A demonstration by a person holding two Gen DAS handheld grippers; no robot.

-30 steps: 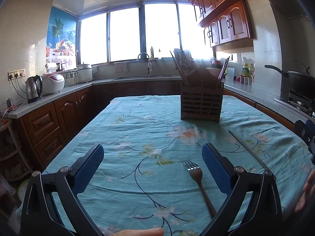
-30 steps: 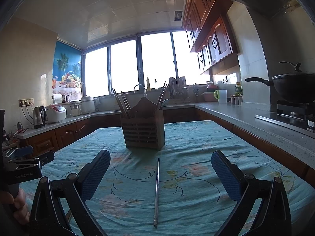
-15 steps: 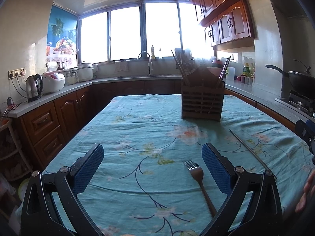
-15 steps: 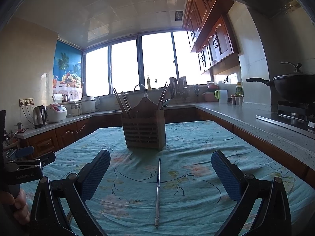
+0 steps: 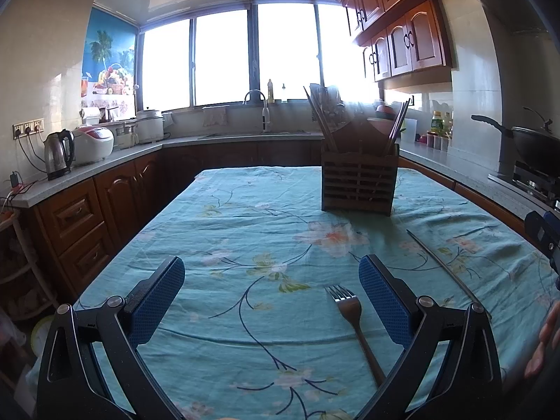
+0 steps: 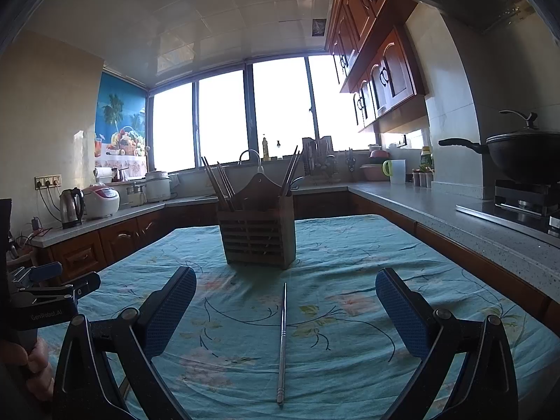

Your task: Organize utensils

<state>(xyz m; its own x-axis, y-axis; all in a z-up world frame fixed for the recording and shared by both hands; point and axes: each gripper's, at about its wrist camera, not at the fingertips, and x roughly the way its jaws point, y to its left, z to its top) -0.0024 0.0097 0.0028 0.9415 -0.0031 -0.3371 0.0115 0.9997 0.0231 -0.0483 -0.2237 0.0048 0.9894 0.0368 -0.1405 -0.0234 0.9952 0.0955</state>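
Strong daylight through the windows (image 5: 227, 52), blown out to white. Glare and haze over the wooden utensil holder (image 5: 358, 178), its upper edge perhaps washed out. Dimmer, bluish toward the tablecloth (image 6: 350, 262) and cabinets. Heavy fisheye bending at edges, dark vignetted corners. Sharp focus mid-frame, slightly soft at rims.

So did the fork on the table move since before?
No. The fork lies in the same spot on the tablecloth, same way from the wooden holder, between the open left gripper fingers.
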